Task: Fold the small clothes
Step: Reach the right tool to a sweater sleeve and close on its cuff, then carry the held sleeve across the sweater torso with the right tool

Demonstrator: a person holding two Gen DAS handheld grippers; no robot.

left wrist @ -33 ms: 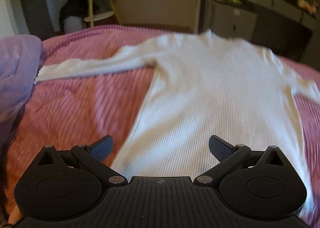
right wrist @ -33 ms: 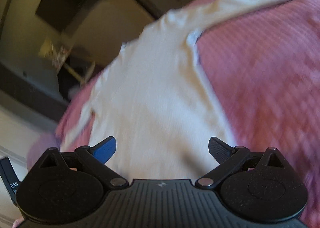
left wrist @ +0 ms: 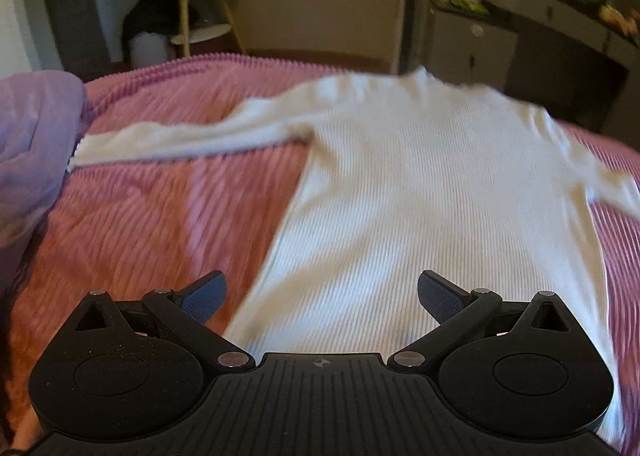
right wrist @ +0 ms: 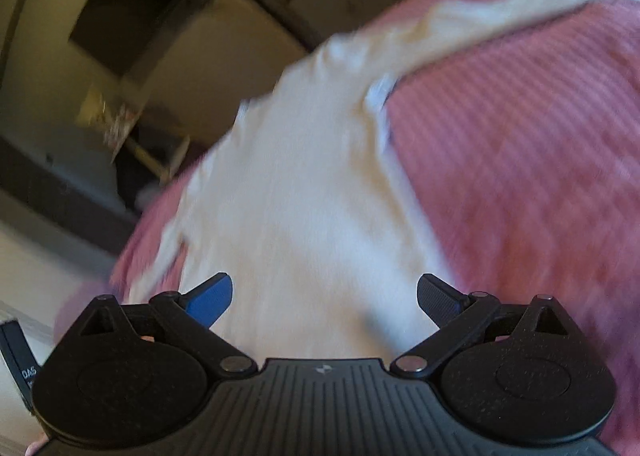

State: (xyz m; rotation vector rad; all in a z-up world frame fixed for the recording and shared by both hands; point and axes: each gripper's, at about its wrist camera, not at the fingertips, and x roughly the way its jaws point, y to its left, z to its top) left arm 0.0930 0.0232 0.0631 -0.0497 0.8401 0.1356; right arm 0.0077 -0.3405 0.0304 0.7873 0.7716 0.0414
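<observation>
A white ribbed long-sleeved top [left wrist: 420,184] lies flat on a pink ribbed bedspread [left wrist: 140,224], hem towards me. One sleeve [left wrist: 180,136] stretches out to the left. My left gripper [left wrist: 322,292] hovers over the hem's left part, open, nothing between its blue pads. In the blurred, tilted right wrist view the same top [right wrist: 304,184] fills the middle, and its other sleeve [right wrist: 500,12] runs to the upper right over the bedspread [right wrist: 520,176]. There my right gripper [right wrist: 324,292] stands open above the hem with nothing held.
A crumpled purple cloth [left wrist: 32,144] lies at the bed's left edge, close to the sleeve cuff. Beyond the bed stand a small wooden shelf [left wrist: 192,16] and a grey dresser [left wrist: 480,44] with items on top. Bare bedspread lies on both sides of the top.
</observation>
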